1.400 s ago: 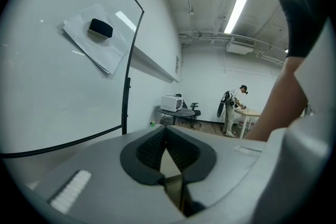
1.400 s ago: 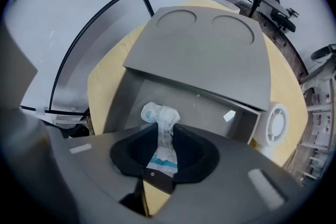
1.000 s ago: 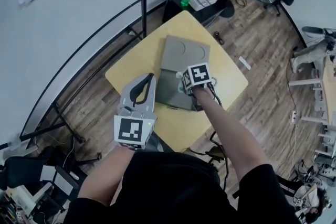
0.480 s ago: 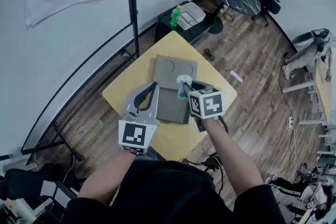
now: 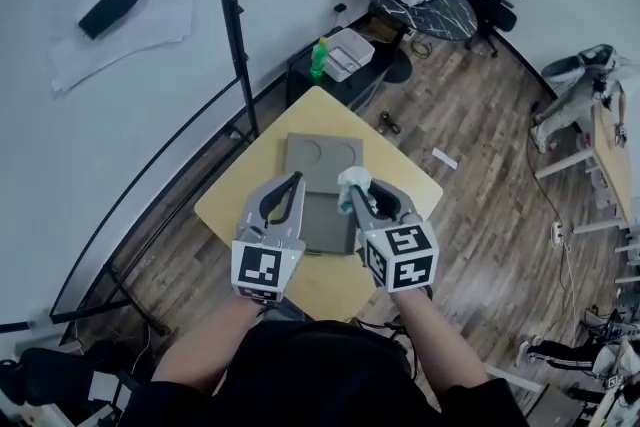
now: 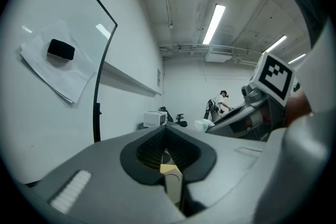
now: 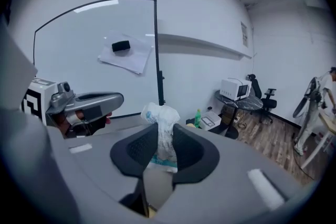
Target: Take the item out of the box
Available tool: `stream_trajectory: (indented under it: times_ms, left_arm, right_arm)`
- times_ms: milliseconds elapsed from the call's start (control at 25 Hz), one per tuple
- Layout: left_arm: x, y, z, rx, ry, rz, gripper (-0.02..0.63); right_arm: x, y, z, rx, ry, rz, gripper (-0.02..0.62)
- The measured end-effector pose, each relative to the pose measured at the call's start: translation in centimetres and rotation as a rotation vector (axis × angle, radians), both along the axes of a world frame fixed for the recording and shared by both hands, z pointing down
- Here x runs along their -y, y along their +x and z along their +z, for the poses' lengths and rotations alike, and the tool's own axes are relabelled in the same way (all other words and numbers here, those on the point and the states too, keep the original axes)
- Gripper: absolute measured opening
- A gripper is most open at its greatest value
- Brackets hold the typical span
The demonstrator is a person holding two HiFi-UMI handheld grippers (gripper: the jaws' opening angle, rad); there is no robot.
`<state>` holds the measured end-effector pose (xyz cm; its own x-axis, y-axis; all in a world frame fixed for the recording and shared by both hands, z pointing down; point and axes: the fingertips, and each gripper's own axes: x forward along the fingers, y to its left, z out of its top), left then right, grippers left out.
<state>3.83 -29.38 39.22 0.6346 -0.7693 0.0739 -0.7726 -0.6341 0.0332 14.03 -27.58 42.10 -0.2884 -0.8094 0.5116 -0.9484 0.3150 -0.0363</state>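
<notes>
Grey box (image 5: 322, 217) sits open in the middle of the yellow counter (image 5: 238, 187). Its lid (image 5: 322, 153) is flipped flat on the far side & shows two round dents.

R gripper (image 5: 353, 191) is at the box's right edge, jaws pinching a crumpled white packet (image 5: 352, 180) w/ blue print. In the right gripper view the packet (image 7: 160, 113) stands up btwn the dark pads (image 7: 190, 150), top poking past the tips, only wall & room behind it, so it's out of the box. From the head view it hangs over the box's right rim, near the lid hinge.

L gripper (image 5: 292, 183) is over the box's left edge, jaws pressed together w/ nothing btwn them. The left gripper view confirms this, tips (image 6: 166, 128) meeting.

The two grippers are side by side across the box, both pointing away from the person.

Beyond the box, past the counter's far corner: green bottle (image 5: 320, 58) on a low dark stand.
</notes>
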Motion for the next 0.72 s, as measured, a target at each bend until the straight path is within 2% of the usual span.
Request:
stream_trajectory:
  times_ms: [160, 320, 720]
  left_arm:
    - [0.2, 0.5, -0.5, 0.006, 0.033, 0.018, 0.002]
    - [0.3, 0.7, -0.6, 0.007, 0.030, 0.025, 0.002]
    - [0.3, 0.3, -2.1, -0.009, 0.074, 0.017, 0.002]
  right_arm:
    - [-0.8, 0.5, -2.4, -0.009, 0.161, 0.035, 0.091]
    - [-1.2, 0.9, -4.1, -0.028, 0.290, 0.066, 0.091]
    - [-2.5, 1.3, -6.9, -0.014, 0.502, 0.110, 0.091]
